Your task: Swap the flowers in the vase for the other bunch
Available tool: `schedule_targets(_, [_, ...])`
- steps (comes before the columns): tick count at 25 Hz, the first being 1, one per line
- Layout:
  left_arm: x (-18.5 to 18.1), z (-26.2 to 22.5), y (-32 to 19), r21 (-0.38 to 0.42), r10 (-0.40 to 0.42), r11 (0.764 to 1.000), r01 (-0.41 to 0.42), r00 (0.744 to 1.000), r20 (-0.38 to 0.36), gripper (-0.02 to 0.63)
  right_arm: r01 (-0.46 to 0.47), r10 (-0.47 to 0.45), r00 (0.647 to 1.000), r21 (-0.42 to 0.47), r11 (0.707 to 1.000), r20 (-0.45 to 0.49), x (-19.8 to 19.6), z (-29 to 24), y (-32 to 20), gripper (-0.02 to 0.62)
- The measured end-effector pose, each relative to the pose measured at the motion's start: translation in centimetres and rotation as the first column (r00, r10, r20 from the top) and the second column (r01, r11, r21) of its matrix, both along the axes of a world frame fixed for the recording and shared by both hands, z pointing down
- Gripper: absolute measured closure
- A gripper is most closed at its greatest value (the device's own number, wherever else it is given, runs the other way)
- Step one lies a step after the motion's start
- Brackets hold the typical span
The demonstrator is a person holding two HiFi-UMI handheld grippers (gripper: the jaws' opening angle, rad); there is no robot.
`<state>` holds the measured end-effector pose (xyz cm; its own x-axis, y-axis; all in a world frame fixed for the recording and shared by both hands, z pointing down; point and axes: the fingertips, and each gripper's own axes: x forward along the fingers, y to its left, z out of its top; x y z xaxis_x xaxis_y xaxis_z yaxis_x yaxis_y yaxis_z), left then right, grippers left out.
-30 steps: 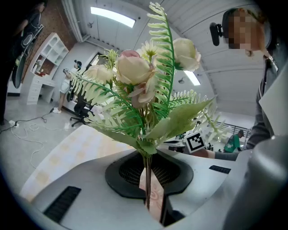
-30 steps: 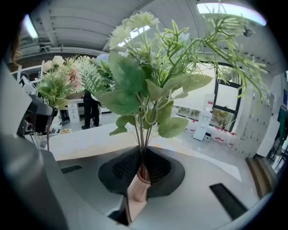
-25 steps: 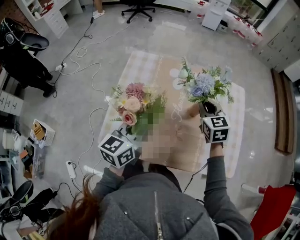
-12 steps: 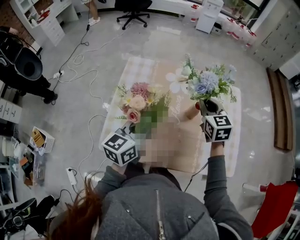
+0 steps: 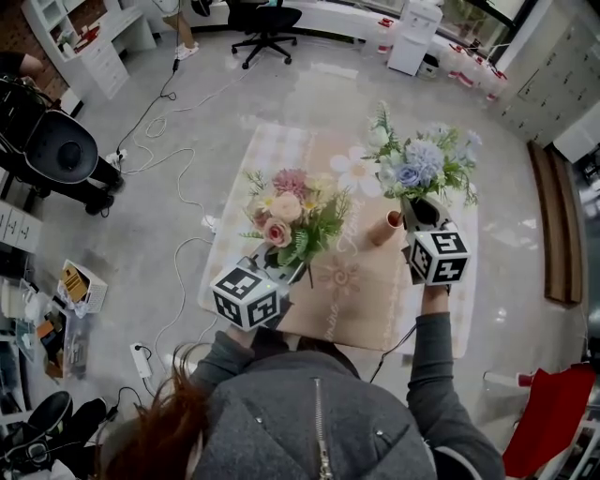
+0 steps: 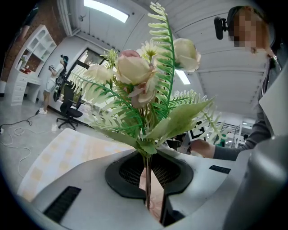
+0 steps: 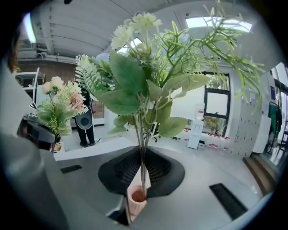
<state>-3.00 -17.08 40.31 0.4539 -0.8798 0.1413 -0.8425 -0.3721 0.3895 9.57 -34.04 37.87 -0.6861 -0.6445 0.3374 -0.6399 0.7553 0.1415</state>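
Note:
A small terracotta vase [image 5: 383, 228] stands on the beige table mat [image 5: 375, 300]. My right gripper [image 5: 419, 214] is shut on the stems of the blue-and-white bunch [image 5: 419, 167], holding it upright above the vase. In the right gripper view the stems [image 7: 141, 157] run down between the jaws, and their ends reach the vase [image 7: 136, 201] mouth. My left gripper [image 5: 279, 262] is shut on the thin stem [image 6: 147, 182] of the pink-and-cream bunch [image 5: 292, 216], held upright to the left of the vase.
The table's mat has a checked cloth [image 5: 272, 155] at its far left. Cables [image 5: 178, 178] and a power strip [image 5: 142, 357] lie on the floor to the left. An office chair [image 5: 265, 21] stands beyond, and a red object [image 5: 548, 412] sits at the lower right.
The right gripper has risen with the blue bunch, away from the vase. The left gripper has moved the pink bunch a little up and toward the table's middle.

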Motion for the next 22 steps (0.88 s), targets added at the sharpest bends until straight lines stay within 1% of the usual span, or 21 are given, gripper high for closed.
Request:
schedule_targets(9, [-0.2, -0.5, 0.0, 0.038, 0.024, 0.999, -0.025, 1.000, 0.005, 0.563, -0.001, 0.000, 1.000, 0.046, 0.999, 0.025, -0.6, -2.1, 1.0, 0.565])
schedule_targets(16, [0.0, -0.3, -0.3, 0.041, 0.056, 0.998, -0.056, 0.998, 0.002, 0.563, -0.015, 0.011, 0.999, 0.078, 0.997, 0.046, -0.7, -4.5, 1.9, 0.565])
schedule_targets(22, [0.4, -0.1, -0.6, 0.043, 0.102, 0.994, -0.101, 0.995, -0.004, 0.563, -0.030, 0.022, 0.997, 0.104, 0.994, 0.078, -0.7, -6.6, 3.6, 0.565])
